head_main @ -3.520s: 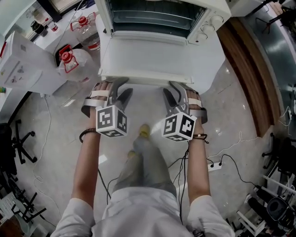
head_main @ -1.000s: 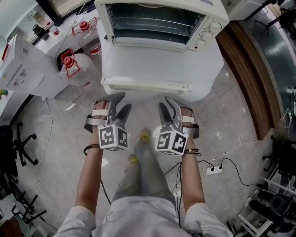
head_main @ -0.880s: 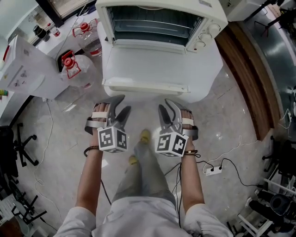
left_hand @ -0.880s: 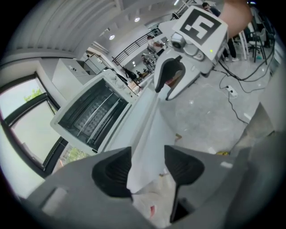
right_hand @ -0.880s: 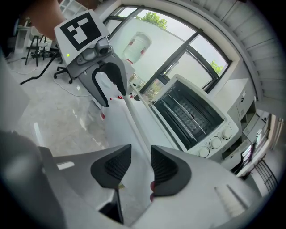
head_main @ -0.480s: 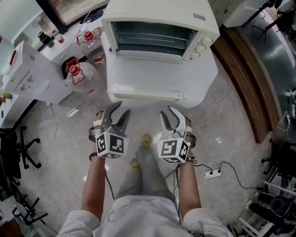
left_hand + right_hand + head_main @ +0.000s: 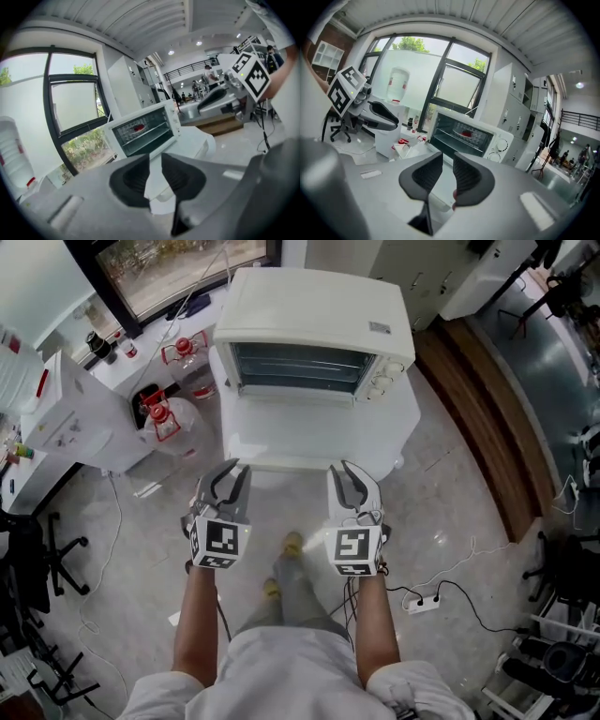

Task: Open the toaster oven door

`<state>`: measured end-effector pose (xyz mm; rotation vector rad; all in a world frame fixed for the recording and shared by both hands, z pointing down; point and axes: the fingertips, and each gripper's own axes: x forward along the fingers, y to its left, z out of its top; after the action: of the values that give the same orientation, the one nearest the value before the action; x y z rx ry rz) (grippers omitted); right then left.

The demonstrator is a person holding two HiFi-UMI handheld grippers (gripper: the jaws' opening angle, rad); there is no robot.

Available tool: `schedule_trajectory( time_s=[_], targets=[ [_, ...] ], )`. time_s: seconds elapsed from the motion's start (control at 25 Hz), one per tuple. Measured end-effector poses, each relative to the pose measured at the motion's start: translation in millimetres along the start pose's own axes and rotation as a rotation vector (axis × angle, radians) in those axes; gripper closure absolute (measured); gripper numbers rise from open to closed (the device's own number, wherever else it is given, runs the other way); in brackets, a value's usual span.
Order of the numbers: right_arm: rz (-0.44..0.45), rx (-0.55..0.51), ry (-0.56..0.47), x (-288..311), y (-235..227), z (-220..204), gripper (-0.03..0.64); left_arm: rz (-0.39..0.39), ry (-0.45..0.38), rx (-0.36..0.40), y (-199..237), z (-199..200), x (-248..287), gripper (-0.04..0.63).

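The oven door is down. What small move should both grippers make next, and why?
Probably draw both back and rest: the door lies fully open before the toaster oven, and the left gripper and right gripper, whose jaws have just been closing on nothing, touch neither.

Even daylight from the window (image 7: 431, 84), sharp centres, and fisheye bending with dark vignetted corners.
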<state>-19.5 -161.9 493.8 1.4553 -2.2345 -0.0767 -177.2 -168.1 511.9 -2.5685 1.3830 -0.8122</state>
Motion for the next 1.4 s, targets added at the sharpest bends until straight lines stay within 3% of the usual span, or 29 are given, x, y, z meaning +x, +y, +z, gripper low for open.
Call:
schedule_trajectory(
  time_s=[0.44, 0.88, 1.4],
  targets=[
    [-0.03, 0.076, -0.057, 13, -69, 54, 0.594, 0.09, -0.067, -0.155, 58, 75, 17, 0.597],
    [-0.015, 0.12, -0.105, -1, -93, 91, 0.614, 0.149, -0.092, -0.155, 77, 119, -2, 0.597],
    [-0.074, 0.185, -0.163, -39, -111, 106, 0.614, 0.169, -0.185, -0.16, 86, 146, -38, 0.597]
  ],
)
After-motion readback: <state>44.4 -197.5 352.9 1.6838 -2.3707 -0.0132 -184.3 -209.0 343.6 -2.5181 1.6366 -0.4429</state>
